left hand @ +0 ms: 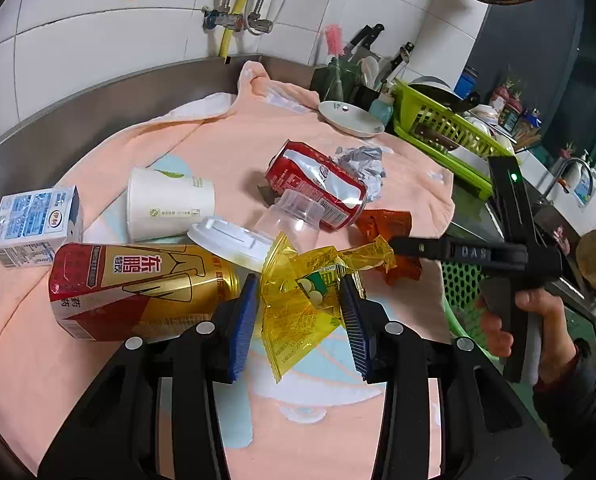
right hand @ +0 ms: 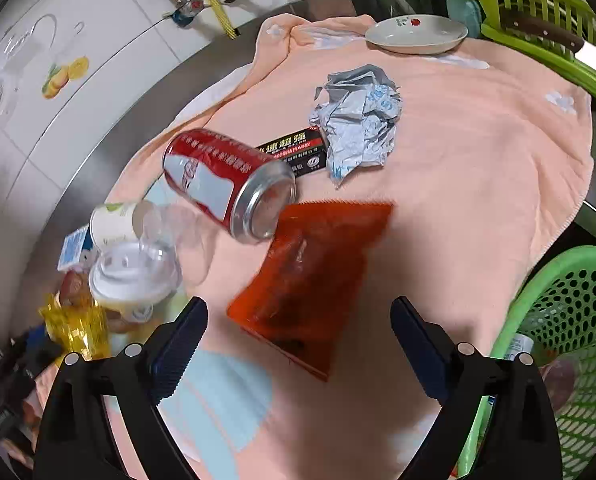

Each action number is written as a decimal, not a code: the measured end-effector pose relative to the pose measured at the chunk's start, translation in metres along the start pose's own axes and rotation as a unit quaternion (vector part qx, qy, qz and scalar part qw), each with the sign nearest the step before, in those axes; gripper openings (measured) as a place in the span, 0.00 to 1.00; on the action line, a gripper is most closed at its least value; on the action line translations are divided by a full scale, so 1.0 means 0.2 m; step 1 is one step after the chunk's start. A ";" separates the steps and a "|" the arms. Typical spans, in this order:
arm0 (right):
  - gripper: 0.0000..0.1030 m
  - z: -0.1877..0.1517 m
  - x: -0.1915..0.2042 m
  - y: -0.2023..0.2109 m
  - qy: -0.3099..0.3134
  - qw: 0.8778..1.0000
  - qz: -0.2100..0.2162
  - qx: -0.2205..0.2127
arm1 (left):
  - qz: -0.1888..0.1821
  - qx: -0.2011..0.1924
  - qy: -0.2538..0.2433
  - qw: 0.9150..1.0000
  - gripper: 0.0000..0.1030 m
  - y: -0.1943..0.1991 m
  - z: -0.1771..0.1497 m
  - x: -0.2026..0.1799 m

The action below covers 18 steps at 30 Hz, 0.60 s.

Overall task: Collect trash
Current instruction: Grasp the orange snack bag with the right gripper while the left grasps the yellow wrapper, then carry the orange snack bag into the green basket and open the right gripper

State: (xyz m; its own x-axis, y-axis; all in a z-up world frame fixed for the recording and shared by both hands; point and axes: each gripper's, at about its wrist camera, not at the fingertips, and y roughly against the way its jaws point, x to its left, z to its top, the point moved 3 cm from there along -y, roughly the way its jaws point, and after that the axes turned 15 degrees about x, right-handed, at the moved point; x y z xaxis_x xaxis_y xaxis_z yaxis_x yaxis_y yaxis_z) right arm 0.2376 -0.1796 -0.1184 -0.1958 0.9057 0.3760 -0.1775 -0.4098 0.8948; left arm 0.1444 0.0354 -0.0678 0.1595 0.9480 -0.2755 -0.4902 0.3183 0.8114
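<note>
Trash lies all over a pink towel (right hand: 477,152) by a green basket (right hand: 569,320)

In the left view, the gold can (left hand: 138,288) lies low on the left, the paper cup (left hand: 166,204) above it, the red can (left hand: 317,188) in the middle, the milk box (left hand: 34,224) at the far left. The left tongs (left hand: 299,320) sit near the bottom middle, wide apart, with the yellow wrapper (left hand: 298,300) between the blue pads, not squeezed. In the right view, the right tongs (right hand: 298,344) are wide apart too, holding nothing, with the red wrapper (right hand: 309,280) flat on the towel in the middle. The basket is at the lower right edge
</note>
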 end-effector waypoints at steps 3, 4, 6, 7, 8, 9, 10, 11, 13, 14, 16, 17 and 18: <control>0.87 0.05 -0.01 -0.03 -0.011 1.000 -0.006 0.005 | -0.001 0.000 0.001 1.000 0.39 0.00 0.00 0.00; 0.87 0.07 -0.01 -0.05 -0.015 1.000 -0.010 0.006 | -0.001 0.000 0.001 1.000 0.39 0.00 0.00 0.00; 0.87 0.10 -0.01 -0.09 -0.020 1.000 -0.020 0.009 | -0.001 -0.001 0.001 1.000 0.39 0.00 0.01 0.00; 0.86 0.11 -0.01 -0.10 -0.022 0.999 -0.027 0.011 | -0.001 -0.001 0.001 1.000 0.39 0.00 0.01 0.00; 0.81 0.12 0.00 -0.12 -0.023 0.999 -0.037 0.013 | -0.002 -0.002 0.001 1.000 0.39 0.00 0.01 0.00; 0.78 0.13 -0.01 -0.14 -0.021 0.999 -0.042 0.016 | -0.002 -0.002 0.001 1.000 0.39 0.00 0.01 0.00; 0.74 0.13 -0.01 -0.15 -0.022 0.998 -0.048 0.018 | -0.002 -0.003 0.001 1.000 0.39 0.01 0.01 0.00; 0.69 0.13 -0.01 -0.15 -0.021 0.998 -0.055 0.016 | -0.003 -0.003 0.000 1.000 0.39 0.01 0.01 0.00; 0.62 0.12 -0.01 -0.15 -0.015 0.997 -0.070 0.014 | -0.003 -0.004 -0.001 1.000 0.39 0.01 0.01 -0.01; 0.55 0.12 -0.02 -0.14 -0.014 0.997 -0.072 0.012 | -0.003 -0.004 -0.001 1.000 0.39 0.01 0.01 -0.01; 0.50 0.10 -0.04 -0.13 -0.013 0.997 -0.072 0.013 | -0.006 -0.003 -0.001 1.000 0.39 0.01 0.01 -0.02; 0.48 0.09 -0.05 -0.12 -0.015 0.997 -0.068 0.012 | -0.007 -0.003 -0.001 1.000 0.39 0.01 0.01 -0.02; 0.48 0.07 -0.06 -0.10 -0.015 0.998 -0.064 0.011 | -0.009 -0.003 -0.003 1.000 0.39 0.00 0.01 -0.03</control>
State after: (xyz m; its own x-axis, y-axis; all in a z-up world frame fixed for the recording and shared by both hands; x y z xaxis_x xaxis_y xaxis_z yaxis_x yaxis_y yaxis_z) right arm 0.2574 -0.1806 -0.1373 -0.1440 0.9533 0.2655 -0.1784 -0.2889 0.9406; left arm 0.1454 0.0296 -0.0640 0.1729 0.9423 -0.2867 -0.4925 0.3348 0.8033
